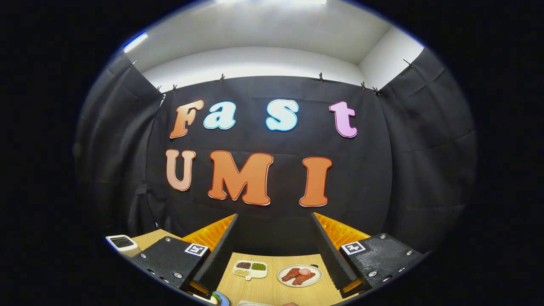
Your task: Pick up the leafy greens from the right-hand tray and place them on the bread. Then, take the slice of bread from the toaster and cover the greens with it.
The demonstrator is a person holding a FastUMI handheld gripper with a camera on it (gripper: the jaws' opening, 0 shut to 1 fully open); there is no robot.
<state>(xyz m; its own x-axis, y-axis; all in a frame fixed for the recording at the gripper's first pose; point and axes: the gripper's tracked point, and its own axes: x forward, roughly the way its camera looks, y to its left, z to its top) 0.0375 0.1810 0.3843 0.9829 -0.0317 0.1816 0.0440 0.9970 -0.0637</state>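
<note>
The gripper (274, 221) hangs above the wooden table (272, 289) with its fingers spread wide apart and nothing between them, each finger mount carrying a small square black-and-white marker tag (196, 249). Between the fingers, on the table, lie a white divided tray (250, 269) with dark and green fillings, its long axis crosswise, and a round plate (299, 275) of reddish meat slices. A white toaster (121, 243) sits at the table's far left corner, beyond the left finger; no writing on it can be read.
</note>
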